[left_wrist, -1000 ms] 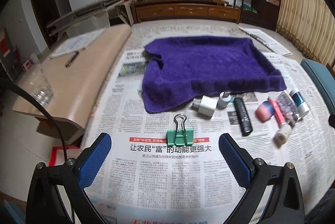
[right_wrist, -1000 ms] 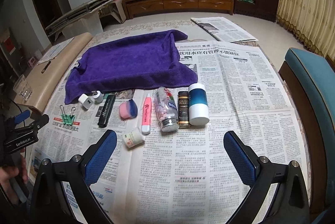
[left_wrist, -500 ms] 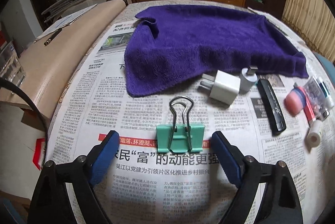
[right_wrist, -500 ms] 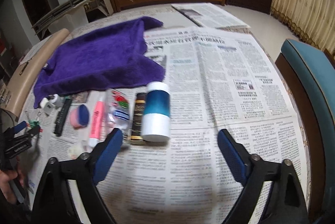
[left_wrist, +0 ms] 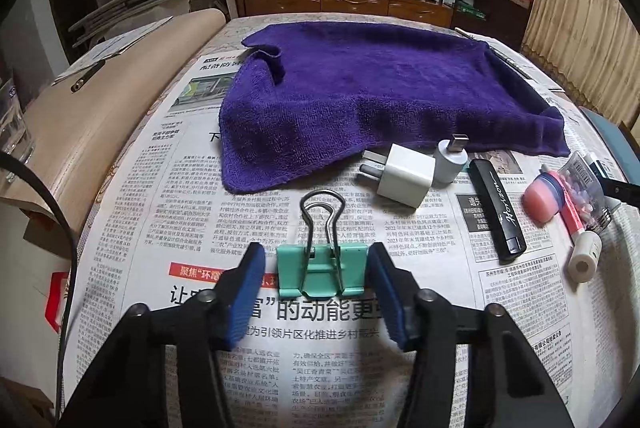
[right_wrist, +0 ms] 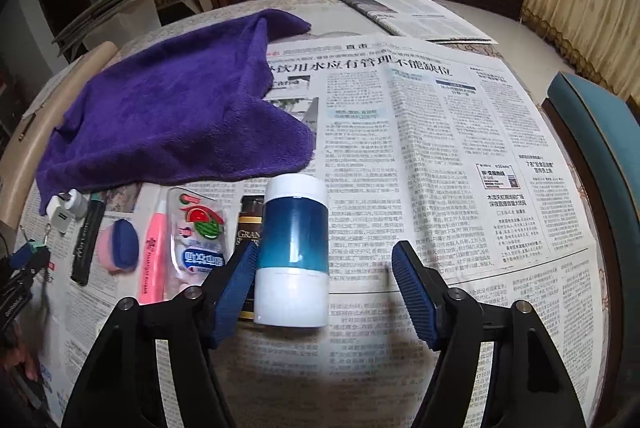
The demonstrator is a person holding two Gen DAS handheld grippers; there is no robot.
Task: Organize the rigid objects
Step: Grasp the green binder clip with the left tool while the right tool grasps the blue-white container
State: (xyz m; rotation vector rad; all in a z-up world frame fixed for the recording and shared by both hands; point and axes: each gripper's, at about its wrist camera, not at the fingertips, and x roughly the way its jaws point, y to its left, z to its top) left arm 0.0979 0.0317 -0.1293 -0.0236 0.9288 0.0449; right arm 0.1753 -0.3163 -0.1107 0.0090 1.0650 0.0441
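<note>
A green binder clip (left_wrist: 322, 270) lies on the newspaper between the blue pads of my left gripper (left_wrist: 316, 252). The jaws are open, with a thin gap on each side of the clip. A blue-and-white cylindrical bottle (right_wrist: 294, 252) lies between the fingers of my right gripper (right_wrist: 326, 248), also open. Its left pad is against the bottle and the right pad stands clear. In a row between the two grippers lie a white charger (left_wrist: 404, 174), a black stick (left_wrist: 498, 212), a pink-and-blue puff (right_wrist: 118, 246), a pink highlighter (right_wrist: 154, 248), a candy bottle (right_wrist: 196, 232) and a brown tube (right_wrist: 248, 224).
A purple towel (left_wrist: 380, 96) covers the far part of the newspaper-covered table (right_wrist: 440, 148). A beige bench (left_wrist: 100, 116) with a glass (left_wrist: 12, 132) runs along the left. A teal chair (right_wrist: 600, 148) stands at the right edge. A folded newspaper (right_wrist: 408, 12) lies at the back.
Both grippers have come down and forward. The left jaws have narrowed around the binder clip. The right jaws have narrowed around the blue-and-white bottle.
</note>
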